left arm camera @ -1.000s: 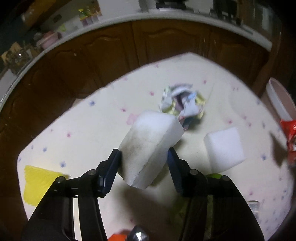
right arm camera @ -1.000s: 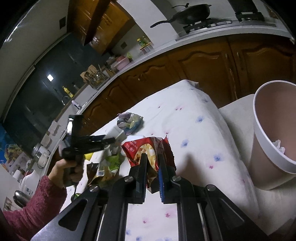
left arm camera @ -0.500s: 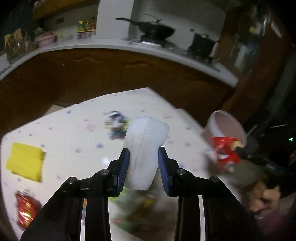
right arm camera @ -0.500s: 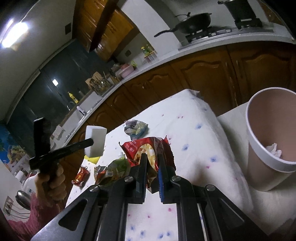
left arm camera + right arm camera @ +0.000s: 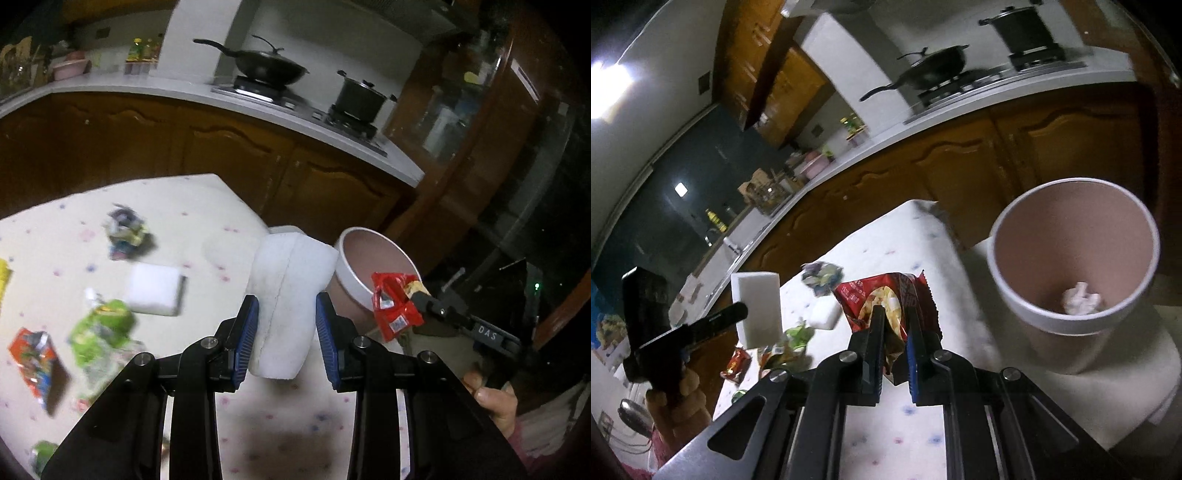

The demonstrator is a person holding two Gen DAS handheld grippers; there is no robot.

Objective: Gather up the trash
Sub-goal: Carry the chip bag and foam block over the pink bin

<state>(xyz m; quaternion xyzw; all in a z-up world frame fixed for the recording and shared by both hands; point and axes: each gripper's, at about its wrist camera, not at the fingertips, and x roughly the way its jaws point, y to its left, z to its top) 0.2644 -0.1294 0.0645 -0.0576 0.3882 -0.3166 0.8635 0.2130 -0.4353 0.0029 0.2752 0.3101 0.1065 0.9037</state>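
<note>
My left gripper is shut on a white foam block and holds it in the air above the table, just left of the pink bin. My right gripper is shut on a red snack wrapper, held above the table's right edge, left of the bin. The bin stands beside the table with a crumpled white paper at its bottom. The right gripper with the red wrapper also shows in the left wrist view, at the bin's rim.
On the white dotted tablecloth lie a second white foam block, a crumpled multicoloured wrapper, a green wrapper and a red-orange packet. Wooden kitchen cabinets stand behind the table.
My left gripper lifted the foam block off the table and swung right toward the bin. My right gripper carried the red wrapper closer to the bin.
</note>
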